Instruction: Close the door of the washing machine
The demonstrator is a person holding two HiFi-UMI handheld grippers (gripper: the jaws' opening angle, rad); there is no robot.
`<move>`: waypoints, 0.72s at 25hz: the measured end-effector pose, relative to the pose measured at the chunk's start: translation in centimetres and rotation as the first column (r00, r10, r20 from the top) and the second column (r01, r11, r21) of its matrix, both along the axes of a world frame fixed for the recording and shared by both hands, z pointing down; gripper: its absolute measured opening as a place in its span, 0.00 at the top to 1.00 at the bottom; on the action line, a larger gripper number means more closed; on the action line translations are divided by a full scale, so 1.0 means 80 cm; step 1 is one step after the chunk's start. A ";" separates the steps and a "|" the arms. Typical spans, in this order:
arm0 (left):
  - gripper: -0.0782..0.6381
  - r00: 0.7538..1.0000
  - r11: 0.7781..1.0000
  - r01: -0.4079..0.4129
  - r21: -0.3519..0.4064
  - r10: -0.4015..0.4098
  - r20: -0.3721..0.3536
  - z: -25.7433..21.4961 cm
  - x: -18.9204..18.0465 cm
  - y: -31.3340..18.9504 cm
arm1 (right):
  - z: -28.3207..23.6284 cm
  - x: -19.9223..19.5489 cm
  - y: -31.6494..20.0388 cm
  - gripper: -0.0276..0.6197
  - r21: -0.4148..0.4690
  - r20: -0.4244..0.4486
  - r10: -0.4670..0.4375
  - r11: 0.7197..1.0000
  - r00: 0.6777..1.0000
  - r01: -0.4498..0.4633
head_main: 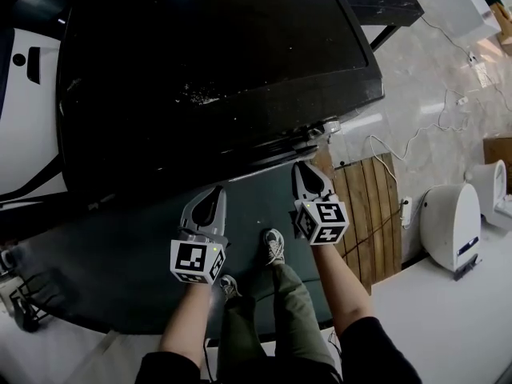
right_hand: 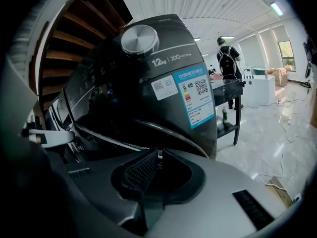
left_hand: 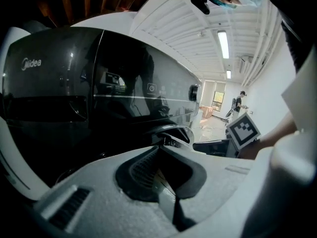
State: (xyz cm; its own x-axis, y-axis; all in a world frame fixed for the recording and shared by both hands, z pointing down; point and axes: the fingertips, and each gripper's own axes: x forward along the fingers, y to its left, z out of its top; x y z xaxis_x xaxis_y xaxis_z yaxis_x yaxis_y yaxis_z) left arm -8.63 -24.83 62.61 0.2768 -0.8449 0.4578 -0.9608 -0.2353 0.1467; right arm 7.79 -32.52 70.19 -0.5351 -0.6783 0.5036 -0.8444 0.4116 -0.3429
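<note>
Forearms (head_main: pixel 188 318) sit lowest in head view, one gripper each. Left gripper (head_main: pixel 214 194): fingers fully together, nothing between them. Its tips are near the machine's front, not clearly touching.

Right gripper (head_main: pixel 307 170): fingers nearly together with a thin slit left, nothing visible in it. Its tips are right at the lower front edge of the washing machine (head_main: pixel 216 70), by its right corner.

The machine is dark and glossy and fills the upper head view. Door (left_hand: pixel 171 131): its curved rim sits just past the left fingertips in the left gripper view. What looks like the same rim arcs just beyond the right fingertips in the right gripper view. It looks ajar along that edge, but it's too dark to be sure.

Right gripper view also shows the knob (right_hand: pixel 139 38) up top and the energy label (right_hand: pixel 196 95) below it. Wooden pallet (head_main: pixel 370 206) lies on the floor right of the machine, with a white unit (head_main: pixel 450 222) further right. Shoes (head_main: pixel 274 246) show between the grippers.
</note>
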 end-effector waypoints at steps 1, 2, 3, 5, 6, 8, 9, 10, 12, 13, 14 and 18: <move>0.88 1.000 1.000 -0.006 0.007 0.006 -0.001 -0.005 0.001 0.003 | -0.005 0.001 0.006 0.91 0.003 -0.005 0.001 1.000 1.000 -0.001; 0.88 1.000 1.000 -0.013 0.013 0.013 -0.002 -0.011 0.001 0.007 | -0.012 0.003 0.012 0.91 0.008 -0.007 0.005 1.000 1.000 -0.005; 0.88 1.000 1.000 -0.020 0.019 0.020 -0.003 -0.017 0.002 0.011 | -0.020 0.005 0.018 0.92 0.014 -0.008 0.014 1.000 1.000 -0.014; 0.88 0.999 0.999 -0.038 0.030 0.038 -0.005 -0.029 0.003 0.022 | -0.040 0.011 0.033 0.93 0.029 -0.009 0.041 0.999 0.999 -0.041; 0.88 0.999 0.998 -0.048 0.034 0.048 -0.005 -0.036 0.004 0.029 | -0.050 0.015 0.041 0.94 0.037 -0.012 0.054 0.998 0.998 -0.054; 0.88 0.997 0.997 -0.072 0.041 0.072 -0.003 -0.052 0.005 0.047 | -0.075 0.018 0.062 0.95 0.054 -0.018 0.071 0.996 0.997 -0.070; 0.88 0.996 0.995 -0.085 0.044 0.085 -0.002 -0.060 0.005 0.057 | -0.089 0.019 0.074 0.95 0.066 -0.017 0.078 0.995 0.997 -0.076; 0.88 0.995 0.994 -0.100 0.046 0.100 0.000 -0.068 0.006 0.068 | -0.104 0.020 0.086 0.95 0.079 -0.014 0.084 0.993 0.996 -0.083; 0.88 0.992 0.991 -0.127 0.052 0.127 0.006 -0.086 0.007 0.093 | -0.132 0.023 0.113 0.95 0.103 -0.015 0.098 0.990 0.995 -0.096; 0.88 0.990 0.989 -0.139 0.057 0.139 0.008 -0.095 0.007 0.106 | -0.145 0.026 0.128 0.96 0.108 -0.021 0.108 0.989 0.994 -0.105; 0.88 0.989 0.987 -0.149 0.062 0.149 0.010 -0.105 0.007 0.119 | -0.156 0.029 0.142 0.96 0.108 -0.027 0.124 0.987 0.992 -0.120; 0.88 0.984 0.981 -0.180 0.076 0.179 0.014 -0.141 0.004 0.174 | -0.205 0.035 0.204 0.96 0.113 -0.014 0.171 0.979 0.985 -0.168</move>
State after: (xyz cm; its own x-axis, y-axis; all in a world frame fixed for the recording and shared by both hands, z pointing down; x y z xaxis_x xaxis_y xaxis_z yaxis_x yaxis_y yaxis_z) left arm -8.34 -10.93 51.32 0.4242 -0.8141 0.3965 -0.9028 -0.4144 0.1150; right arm 10.56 -16.22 53.81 -0.3963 -0.8106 0.4312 -0.9125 0.2962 -0.2820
